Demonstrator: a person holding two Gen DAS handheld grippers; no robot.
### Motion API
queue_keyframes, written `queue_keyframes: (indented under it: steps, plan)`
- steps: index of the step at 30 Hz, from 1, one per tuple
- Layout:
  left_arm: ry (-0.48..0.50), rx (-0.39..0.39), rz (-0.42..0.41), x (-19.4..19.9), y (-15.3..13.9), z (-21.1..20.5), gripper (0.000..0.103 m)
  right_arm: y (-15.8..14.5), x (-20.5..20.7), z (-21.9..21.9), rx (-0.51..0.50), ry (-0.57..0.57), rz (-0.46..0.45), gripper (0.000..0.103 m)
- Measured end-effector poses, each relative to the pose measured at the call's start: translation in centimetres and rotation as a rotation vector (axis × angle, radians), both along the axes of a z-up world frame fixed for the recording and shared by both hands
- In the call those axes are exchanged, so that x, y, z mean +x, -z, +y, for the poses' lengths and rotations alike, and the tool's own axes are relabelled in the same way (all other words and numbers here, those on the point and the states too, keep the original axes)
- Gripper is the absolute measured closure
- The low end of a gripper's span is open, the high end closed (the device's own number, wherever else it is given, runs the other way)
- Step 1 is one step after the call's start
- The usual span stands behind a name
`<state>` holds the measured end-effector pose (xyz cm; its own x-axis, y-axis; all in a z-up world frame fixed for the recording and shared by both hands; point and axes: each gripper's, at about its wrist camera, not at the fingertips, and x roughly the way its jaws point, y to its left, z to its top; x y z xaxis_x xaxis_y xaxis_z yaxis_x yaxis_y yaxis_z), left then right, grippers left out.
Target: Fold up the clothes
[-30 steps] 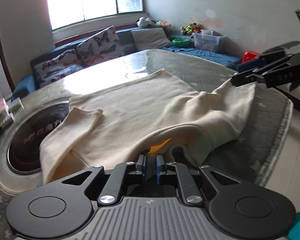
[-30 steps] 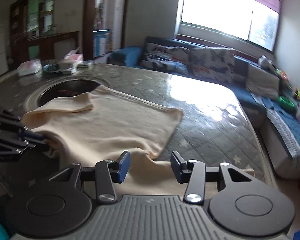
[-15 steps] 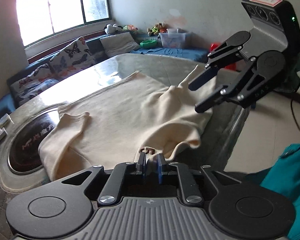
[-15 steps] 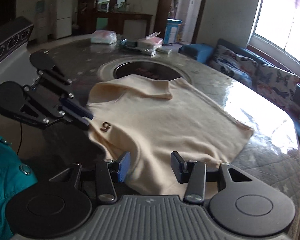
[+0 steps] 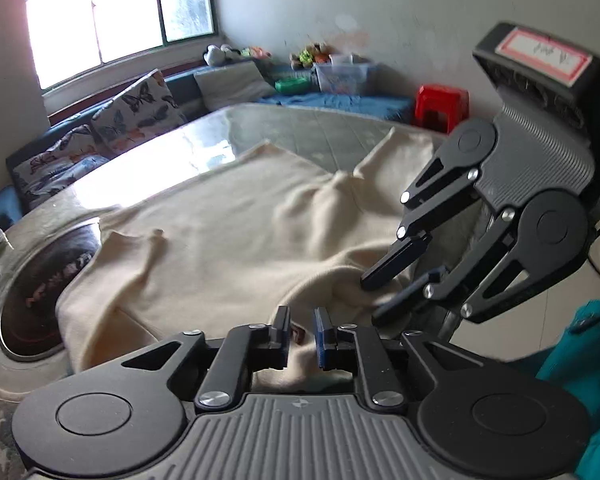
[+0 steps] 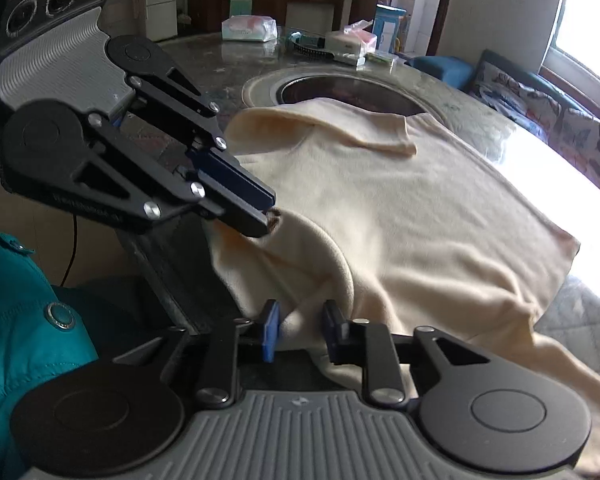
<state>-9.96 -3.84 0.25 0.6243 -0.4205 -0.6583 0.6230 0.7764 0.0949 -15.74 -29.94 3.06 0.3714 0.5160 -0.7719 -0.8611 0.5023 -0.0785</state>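
garment: cream sweater (image 5: 220, 232), soft knit, plain, long sleeves; small dark mark on the fabric at the near edge, partly hidden by my fingers
where: spread across the round table (image 5: 300, 128), body flat over the middle, near edge bunched at the table rim next to me
far hem: straight edge lying on the glossy tabletop, one corner pointing toward the window side
left sleeve: folded back over the body (image 6: 364, 136), lying beside the sunken round hotpot well (image 6: 340, 88); part of the sweater overlaps the well's rim
other side: rumpled ridges and a raised peak in the cloth (image 5: 340, 184); that end trails toward the table edge
my left gripper (image 5: 301, 330): jaws close together with a narrow gap; near edge of the sweater sits between them, looks pinched, seen in the right wrist view as fingers closed onto the cloth (image 6: 260, 216)
my right gripper (image 6: 300, 330): jaws partway apart, a fold of sweater between the pads, not squeezed; cannot tell if either pad touches it
grippers: just beside each other at the near edge
background: butterfly cushions (image 5: 136, 112), red stool (image 5: 440, 104), teal jacket (image 6: 16, 308) below the table edge
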Motion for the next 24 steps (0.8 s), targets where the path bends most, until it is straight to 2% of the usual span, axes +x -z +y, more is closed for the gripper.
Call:
queue_keyframes:
  steps: [3, 4, 8, 9, 14, 17, 20, 24]
  plan:
    - [0.01, 0.028, -0.001, 0.1, 0.7, -0.3, 0.085, -0.3, 0.0, -0.4, 0.015, 0.019, -0.001, 0.092]
    - [0.013, 0.039, -0.007, 0.0, 0.8, -0.3, 0.085, -0.5, 0.2, -0.6, 0.025, 0.024, 0.002, 0.099]
    - [0.017, 0.062, -0.033, -0.5, 1.0, 0.1, 0.086, -2.0, 0.2, -1.7, 0.064, 0.029, 0.003, 0.099]
    - [0.017, 0.058, -0.04, -0.5, 0.9, 0.3, 0.093, -2.5, 0.1, -2.0, 0.074, 0.026, 0.008, 0.099]
    - [0.002, -0.045, -0.056, -1.2, -0.8, 1.7, 0.096, -4.3, -0.2, -3.1, 0.106, 0.013, -0.009, 0.099]
    - [0.005, -0.088, -0.04, -1.4, -1.1, 2.4, 0.096, -4.1, -0.1, -3.6, 0.108, 0.01, 0.044, 0.1]
    - [0.026, -0.064, -0.033, -1.5, -0.9, 2.4, 0.096, -3.2, -0.4, -3.6, 0.043, 0.006, 0.043, 0.097]
    - [0.046, -0.032, -0.067, -1.5, -0.8, 1.4, 0.092, -3.3, -0.4, -3.2, 0.058, 0.003, 0.011, 0.09]
